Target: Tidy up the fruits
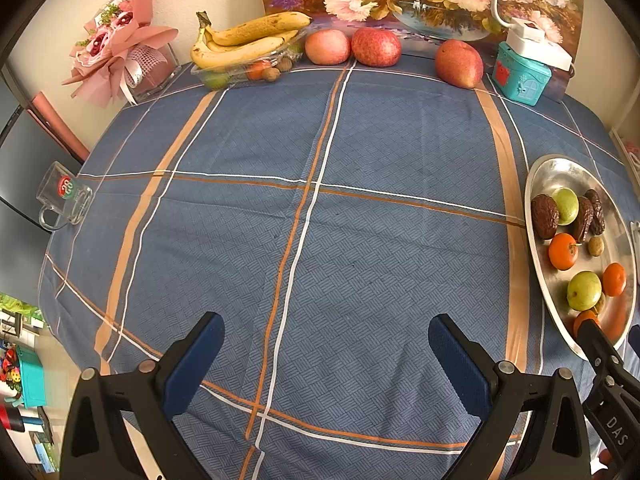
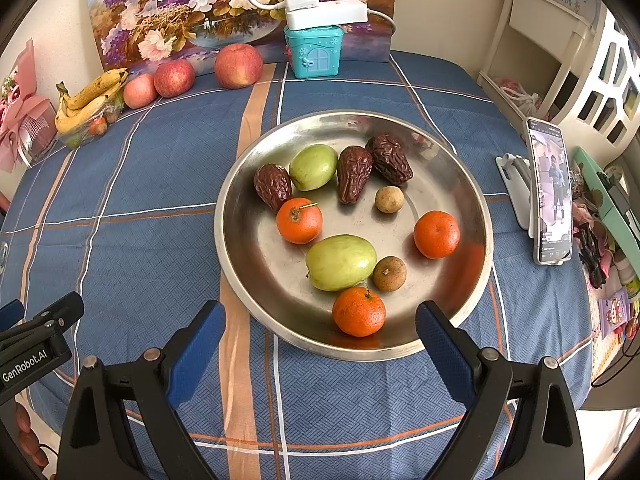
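A: Near the front edge of the steel plate [image 2: 256,184], right gripper [image 2: 320,344] hovers, jaws wide apart, nothing between them. Left gripper [image 1: 326,354] is likewise spread and empty over bare blue checked tablecloth [image 1: 320,140], well left of the plate.

B: Which fruit is closest?

A: Nearest mandarin [image 2: 359,312], sitting at the near rim, just beyond the right gripper. It touches the larger green jujube [image 2: 341,262], with a small brown longan [image 2: 389,273] just beside that.

B: Handling?

A: My judgement: the mandarin is light, with soft, loose skin, so it dents under a hard squeeze. It is round, so it may roll on smooth steel. Take it across the widest middle.

B: Orientation?

A: No real long axis on the mandarin; its stem end faces up and slightly far. The green jujube is oval, its long axis running left to right, tilted a little up at the right. It looks firm and smooth-skinned, possibly slippery, so grip it across the short axis.

B: And the rest?

A: Three wrinkled red dates [image 2: 354,174] lie at the far side of the plate; the middle one points near-far. They are likely light and leathery. Bananas [image 2: 86,98] and three apples [image 2: 238,65] sit at the table's far edge, well apart from both grippers.
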A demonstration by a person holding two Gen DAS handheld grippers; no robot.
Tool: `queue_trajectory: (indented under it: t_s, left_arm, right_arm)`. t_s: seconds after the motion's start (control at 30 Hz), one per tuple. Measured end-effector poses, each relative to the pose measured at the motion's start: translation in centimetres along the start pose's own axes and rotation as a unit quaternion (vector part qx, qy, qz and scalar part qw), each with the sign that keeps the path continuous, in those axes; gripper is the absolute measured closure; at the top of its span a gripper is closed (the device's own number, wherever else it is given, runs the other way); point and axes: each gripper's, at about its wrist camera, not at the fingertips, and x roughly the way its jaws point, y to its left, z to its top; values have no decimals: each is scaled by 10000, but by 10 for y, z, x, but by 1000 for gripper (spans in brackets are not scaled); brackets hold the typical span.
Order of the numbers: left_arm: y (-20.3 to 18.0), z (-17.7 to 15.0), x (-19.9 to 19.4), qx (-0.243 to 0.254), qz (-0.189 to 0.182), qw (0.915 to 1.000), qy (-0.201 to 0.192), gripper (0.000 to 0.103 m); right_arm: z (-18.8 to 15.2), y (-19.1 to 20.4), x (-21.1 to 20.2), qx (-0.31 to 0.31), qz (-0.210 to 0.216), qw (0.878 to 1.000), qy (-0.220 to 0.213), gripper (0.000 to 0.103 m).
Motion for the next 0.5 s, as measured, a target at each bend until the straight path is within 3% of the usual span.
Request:
queue_trajectory:
  t_s: [0.5]
  left_arm:
    - [1, -1, -5, 18, -20, 9999, -112, 0]
  right_arm:
    - [-3, -2, 1, 29, -4, 10000, 12, 7]
